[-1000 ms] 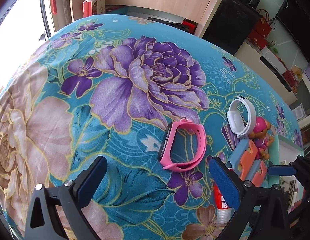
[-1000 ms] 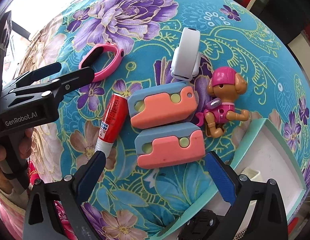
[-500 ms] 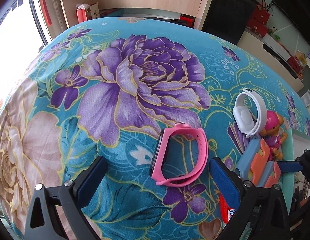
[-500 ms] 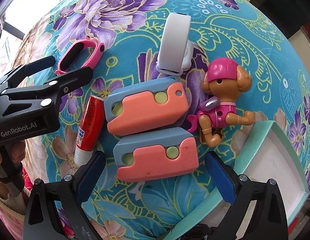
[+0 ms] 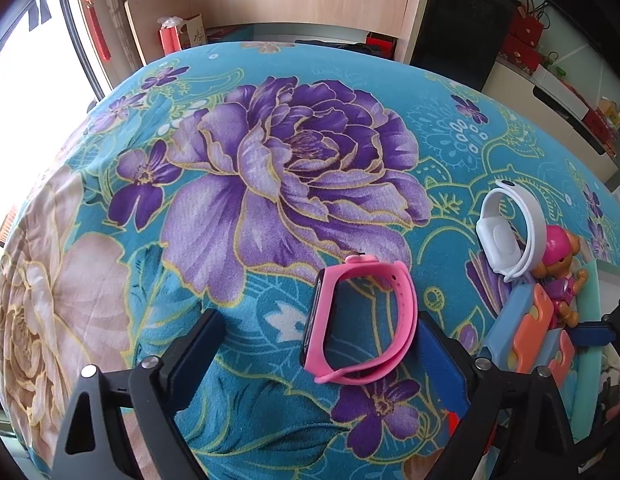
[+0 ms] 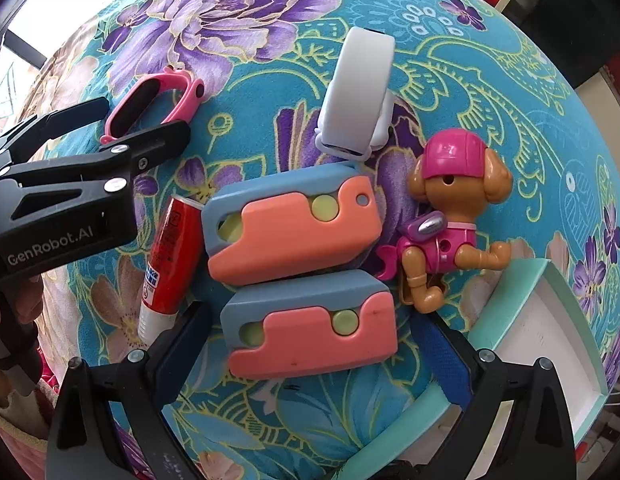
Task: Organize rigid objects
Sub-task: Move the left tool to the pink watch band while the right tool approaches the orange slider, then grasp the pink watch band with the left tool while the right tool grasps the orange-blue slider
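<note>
Teal cloth printed with large purple and cream flowers (image 5: 270, 340) covers the whole work surface, and its near edge is cut off behind both grippers. At the right sits a mint-rimmed white tray (image 6: 566, 280), only partly in frame, its inside mostly out of sight. Two blue-and-orange plastic sliding blocks (image 6: 294, 232) lie side by side; in the left wrist view they are half hidden at the frame edge. Beside them lie a brown toy puppy in a pink cap and vest (image 6: 450, 216), a white band-shaped wristwatch (image 6: 358, 92) resting on its edge, a pink rubber wristwatch (image 5: 358, 320), and a red-and-white glue stick (image 6: 170, 256) whose label is too small to read. The left gripper (image 5: 318, 344) has its jaws spread wide with the pink watch between them, the right pad just beside the strap; contact cannot be made out. The right gripper (image 6: 310, 352) is likewise spread wide, its pads flanking the nearer sliding block without clearly touching it, gripping nothing. Compared with half a second ago, the left gripper has come closer to the pink watch, which now sits deeper between the fingers, and the right gripper has come nearer to the blocks, which fill more of its view.
</note>
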Tool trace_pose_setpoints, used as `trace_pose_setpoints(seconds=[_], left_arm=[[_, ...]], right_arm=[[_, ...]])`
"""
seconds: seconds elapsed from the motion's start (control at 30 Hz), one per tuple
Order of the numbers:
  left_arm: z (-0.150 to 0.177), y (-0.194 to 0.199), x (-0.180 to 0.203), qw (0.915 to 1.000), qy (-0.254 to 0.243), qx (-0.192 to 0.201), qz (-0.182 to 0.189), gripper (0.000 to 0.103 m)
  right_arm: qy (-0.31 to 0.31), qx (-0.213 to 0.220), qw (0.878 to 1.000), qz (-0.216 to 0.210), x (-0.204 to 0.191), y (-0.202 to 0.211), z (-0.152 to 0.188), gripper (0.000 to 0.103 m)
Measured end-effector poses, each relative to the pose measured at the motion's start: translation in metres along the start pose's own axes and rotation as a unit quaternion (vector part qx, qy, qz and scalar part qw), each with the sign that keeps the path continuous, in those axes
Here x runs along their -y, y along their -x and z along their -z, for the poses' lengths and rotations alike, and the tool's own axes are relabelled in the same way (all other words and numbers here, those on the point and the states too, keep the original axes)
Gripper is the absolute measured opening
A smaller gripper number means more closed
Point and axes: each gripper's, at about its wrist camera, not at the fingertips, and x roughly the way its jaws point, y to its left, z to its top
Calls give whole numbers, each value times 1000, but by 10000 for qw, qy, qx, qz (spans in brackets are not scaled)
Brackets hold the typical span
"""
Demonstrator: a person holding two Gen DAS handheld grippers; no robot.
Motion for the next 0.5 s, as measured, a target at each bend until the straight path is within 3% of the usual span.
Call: trace_pose_setpoints(seconds=[0.2, 0.43, 0.5], left_arm=[[1, 6, 4, 9998, -109, 81, 122, 77], [2, 6, 4, 9998, -132, 94, 150, 73], [2, 7, 4, 9997, -141, 110, 178, 67]], right_arm=[[8, 12, 10000, 37, -2, -1, 3, 100], [12, 18, 10000, 37, -6, 9, 8, 100], [15, 21, 10000, 53, -8, 10, 9, 100]])
